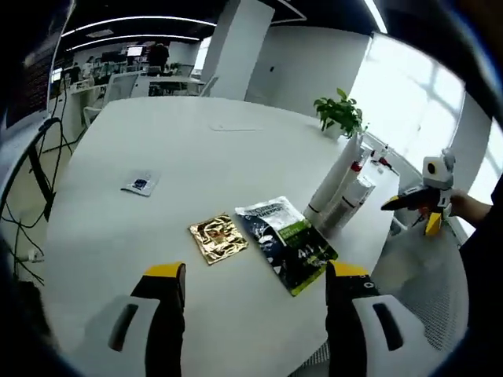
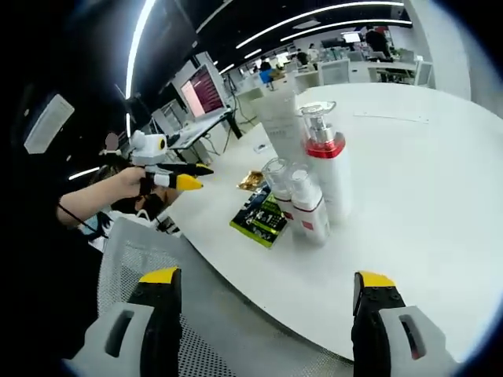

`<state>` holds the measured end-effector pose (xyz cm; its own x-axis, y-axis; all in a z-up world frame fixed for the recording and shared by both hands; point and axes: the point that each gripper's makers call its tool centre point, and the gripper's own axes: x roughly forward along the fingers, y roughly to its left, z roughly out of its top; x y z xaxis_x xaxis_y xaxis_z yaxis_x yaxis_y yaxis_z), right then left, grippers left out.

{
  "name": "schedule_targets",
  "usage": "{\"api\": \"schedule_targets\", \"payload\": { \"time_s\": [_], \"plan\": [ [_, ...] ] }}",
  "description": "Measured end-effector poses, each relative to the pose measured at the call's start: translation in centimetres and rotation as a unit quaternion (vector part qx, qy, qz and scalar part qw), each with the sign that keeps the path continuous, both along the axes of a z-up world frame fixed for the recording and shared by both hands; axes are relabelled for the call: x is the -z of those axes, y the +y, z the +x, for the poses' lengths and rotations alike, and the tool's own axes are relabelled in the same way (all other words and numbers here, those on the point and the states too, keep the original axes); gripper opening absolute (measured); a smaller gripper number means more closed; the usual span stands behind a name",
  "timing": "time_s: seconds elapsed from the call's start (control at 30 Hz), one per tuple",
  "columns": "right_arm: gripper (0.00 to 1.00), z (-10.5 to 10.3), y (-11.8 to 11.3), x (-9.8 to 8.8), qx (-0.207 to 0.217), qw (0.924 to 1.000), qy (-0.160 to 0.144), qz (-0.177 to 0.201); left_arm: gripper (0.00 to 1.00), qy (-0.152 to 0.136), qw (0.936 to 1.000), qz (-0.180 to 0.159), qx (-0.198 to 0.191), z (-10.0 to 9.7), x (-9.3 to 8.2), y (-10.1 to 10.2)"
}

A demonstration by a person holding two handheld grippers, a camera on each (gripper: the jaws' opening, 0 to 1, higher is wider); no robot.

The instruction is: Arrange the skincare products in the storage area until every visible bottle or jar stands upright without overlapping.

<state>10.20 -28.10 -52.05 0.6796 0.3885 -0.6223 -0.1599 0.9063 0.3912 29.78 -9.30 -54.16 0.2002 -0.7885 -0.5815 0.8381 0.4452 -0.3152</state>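
Cylindrical bottles point(image 2: 314, 181), glossy gold sachet point(image 1: 218, 237)

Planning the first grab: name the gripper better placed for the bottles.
Right, probably. The right gripper faces the bottles head-on with open jaws; the left gripper points at the flat sachets, bottles off to its side.

White table point(image 1: 196, 149), gold sachet point(image 1: 218, 238), green-black pouch point(image 1: 288, 243), red-collared white bottle point(image 2: 325, 161).

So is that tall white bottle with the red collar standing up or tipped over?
Upright: the tall white bottle with the red collar stands on the white table, clear pump cap pointing up.
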Motion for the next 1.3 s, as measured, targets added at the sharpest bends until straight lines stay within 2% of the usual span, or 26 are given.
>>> {"api": "schedule_targets", "payload": {
  "time_s": [0.1, 0.17, 0.27, 0.37, 0.43, 0.53, 0.63, 0.73, 0.83, 0.9, 0.97, 1.0, 1.07, 1.17, 1.3],
  "plan": [
    [0.96, 0.1, -0.7, -0.5, 0.013, 0.9998, -0.013, 0.004, 0.74, -0.003, 1.0, -0.004, 0.0, -1.1, -0.6, 0.1],
    [0.97, 0.2, -0.9, -0.8, 0.016, 0.9997, -0.019, 0.001, 0.75, 0.002, 0.9998, -0.016, -0.011, -1.7, -1.6, 0.0],
    [0.97, 0.0, -1.4, -0.8, 0.013, 0.9995, -0.023, -0.014, 0.78, -0.009, 0.9992, -0.029, -0.026, -2.0, -2.7, 0.0],
    [0.99, -0.3, -1.4, -1.0, 0.009, 0.9994, -0.027, -0.019, 0.81, -0.016, 0.999, -0.032, -0.026, -3.0, -3.3, 0.0],
    [0.99, -0.5, -1.6, -1.2, 0.009, 0.9993, -0.031, -0.021, 0.82, -0.027, 0.9991, -0.018, -0.028, -3.1, -2.9, 0.7],
    [0.99, -0.7, -1.9, -1.3, 0.011, 0.9991, -0.034, -0.024, 0.84, -0.029, 0.9989, -0.014, -0.033, -4.7, -3.0, 0.4],
    [0.99, -0.7, -2.2, -1.4, 0.016, 0.9988, -0.038, -0.026, 0.86, -0.031, 0.999, -0.006, -0.033, -5.4, -2.9, 0.6],
    [0.99, -0.8, -1.9, -1.9, 0.012, 0.9983, -0.047, -0.031, 0.92, -0.035, 0.999, 0.002, -0.026, -6.6, -2.6, 0.5],
    [0.99, -1.0, -1.9, -1.3, 0.003, 0.9977, -0.049, -0.046, 0.94, -0.02, 0.9996, 0.001, -0.018, -7.6, -2.0, 0.4],
    [0.99, -1.1, -2.0, -0.8, -0.001, 0.9971, -0.046, -0.061, 0.95, -0.015, 0.9997, -0.004, -0.02, -7.6, -1.7, 0.3],
    [0.99, -0.9, -1.9, -0.7, -0.002, 0.9957, -0.051, -0.077, 0.99, -0.009, 0.9996, -0.009, -0.027, -7.5, -1.3, 0.3],
    [0.99, -0.9, -1.7, -0.8, -0.016, 0.9938, -0.059, -0.093, 0.99, -0.009, 0.9996, -0.007, -0.027, -7.6, -1.4, 0.3],
    [0.99, -0.9, -1.8, -0.1, -0.018, 0.9931, -0.046, -0.106, 0.99, -0.008, 0.9997, 0.006, -0.024, -7.6, -1.1, 0.5],
    [0.99, -1.0, -1.2, 0.1, -0.026, 0.9928, -0.043, -0.109, 0.99, -0.007, 0.9998, 0.014, -0.011, -8.1, -1.1, 0.5],
    [0.99, -1.2, -1.4, 0.2, -0.025, 0.9929, -0.035, -0.111, 0.99, -0.005, 0.9997, 0.019, -0.013, -7.5, -1.2, 0.6]
  ]
}}
